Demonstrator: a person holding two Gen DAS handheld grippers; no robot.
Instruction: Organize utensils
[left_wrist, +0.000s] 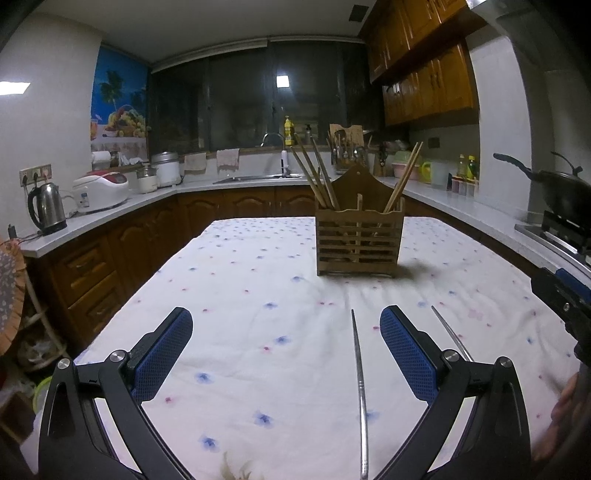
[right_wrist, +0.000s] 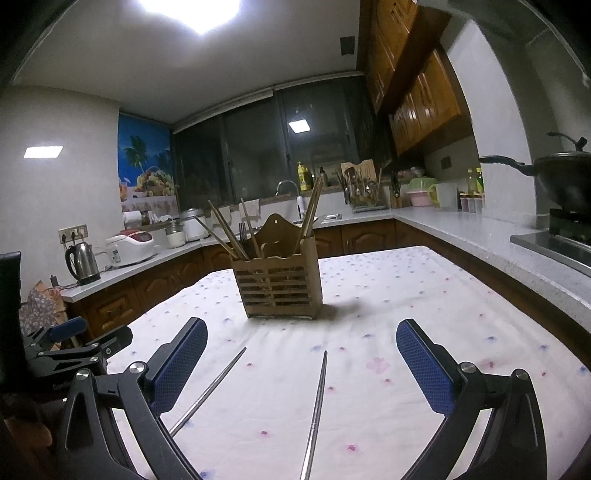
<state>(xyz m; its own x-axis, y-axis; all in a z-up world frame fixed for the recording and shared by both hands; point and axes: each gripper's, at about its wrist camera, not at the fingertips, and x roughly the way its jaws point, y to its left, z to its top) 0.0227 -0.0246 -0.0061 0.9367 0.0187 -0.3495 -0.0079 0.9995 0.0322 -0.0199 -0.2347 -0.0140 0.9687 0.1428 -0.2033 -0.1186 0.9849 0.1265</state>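
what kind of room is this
Almost certainly a home kitchen: a counter runs round the walls with a sink tap, an electric kettle and a rice cooker, and a wok sits on the stove.

Two metal chopsticks (right_wrist: 314, 417) lie apart on the counter before an upright slatted wooden holder (right_wrist: 280, 284) holding wooden chopsticks (right_wrist: 229, 232).

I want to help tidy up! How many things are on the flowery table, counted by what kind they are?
Metal chopsticks lying on the tablecloth: 2, one and another.
Wooden utensil holder: 1.
Wooden chopsticks standing in the holder: at least 5 that I can make out.
Fork in the holder: 1.
Total: about 9.
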